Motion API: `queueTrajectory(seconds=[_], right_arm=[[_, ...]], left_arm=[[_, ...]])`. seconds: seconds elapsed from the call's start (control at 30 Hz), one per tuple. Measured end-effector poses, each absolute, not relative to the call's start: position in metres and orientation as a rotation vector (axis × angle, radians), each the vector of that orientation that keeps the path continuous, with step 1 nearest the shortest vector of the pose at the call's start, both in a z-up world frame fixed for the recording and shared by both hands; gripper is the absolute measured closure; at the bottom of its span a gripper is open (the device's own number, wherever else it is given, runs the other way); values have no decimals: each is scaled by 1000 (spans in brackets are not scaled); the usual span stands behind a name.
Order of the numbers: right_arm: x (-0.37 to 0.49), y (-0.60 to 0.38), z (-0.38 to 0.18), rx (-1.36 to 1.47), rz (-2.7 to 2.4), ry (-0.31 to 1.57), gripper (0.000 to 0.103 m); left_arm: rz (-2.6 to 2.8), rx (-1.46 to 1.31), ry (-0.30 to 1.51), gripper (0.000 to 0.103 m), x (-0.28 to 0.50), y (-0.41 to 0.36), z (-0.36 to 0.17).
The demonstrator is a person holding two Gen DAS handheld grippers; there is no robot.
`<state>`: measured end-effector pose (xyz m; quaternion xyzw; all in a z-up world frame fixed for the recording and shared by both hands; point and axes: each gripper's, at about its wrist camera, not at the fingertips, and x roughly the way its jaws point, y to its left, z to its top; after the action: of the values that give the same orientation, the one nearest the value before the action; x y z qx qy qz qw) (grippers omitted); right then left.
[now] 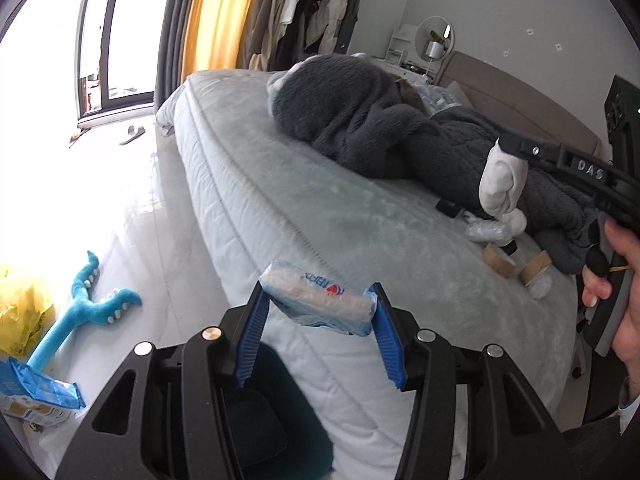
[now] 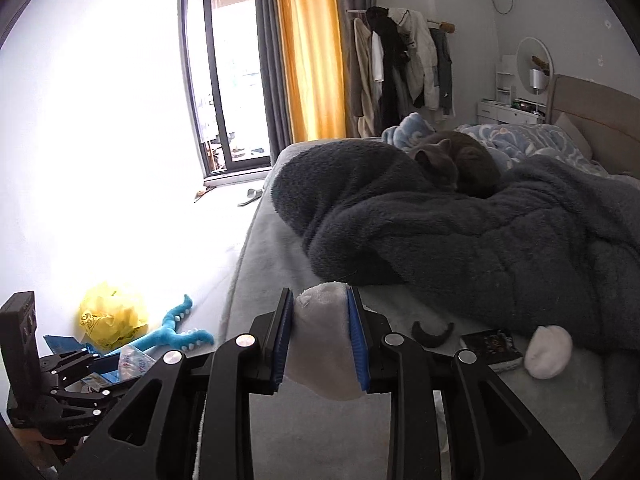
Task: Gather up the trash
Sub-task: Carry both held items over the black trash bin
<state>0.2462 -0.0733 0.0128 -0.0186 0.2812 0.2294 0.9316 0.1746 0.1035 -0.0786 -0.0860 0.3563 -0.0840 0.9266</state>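
In the left wrist view my left gripper (image 1: 320, 300) is shut on a blue and white soft plastic pack (image 1: 320, 306), held crosswise between the blue pads above the edge of the bed (image 1: 304, 208). In the right wrist view my right gripper (image 2: 319, 300) is shut on a white sock-like cloth (image 2: 320, 344), which hangs down between its pads. From the left wrist view the same cloth (image 1: 502, 184) dangles from the right gripper, held by a person's hand (image 1: 624, 280). Two brown tape rolls (image 1: 498, 260) and crumpled clear plastic (image 1: 486, 232) lie on the bed.
A dark fluffy blanket (image 2: 480, 240) with a grey cat (image 2: 456, 164) on it covers the bed's far side. A white balled sock (image 2: 548, 352), a dark booklet (image 2: 490, 346) and a black curved piece (image 2: 432, 332) lie near it. On the floor are a yellow bag (image 2: 112, 316), a blue plush toy (image 2: 176, 332) and a blue packet (image 1: 36, 392).
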Motion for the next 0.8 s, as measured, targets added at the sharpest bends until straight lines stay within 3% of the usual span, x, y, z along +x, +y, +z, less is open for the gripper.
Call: queueTrajectory(seconds=[0.8], right_arm=[[222,79,-28,-80,727,682,75]], left_arm=[[26,-292,1144,49,162,201,-177]])
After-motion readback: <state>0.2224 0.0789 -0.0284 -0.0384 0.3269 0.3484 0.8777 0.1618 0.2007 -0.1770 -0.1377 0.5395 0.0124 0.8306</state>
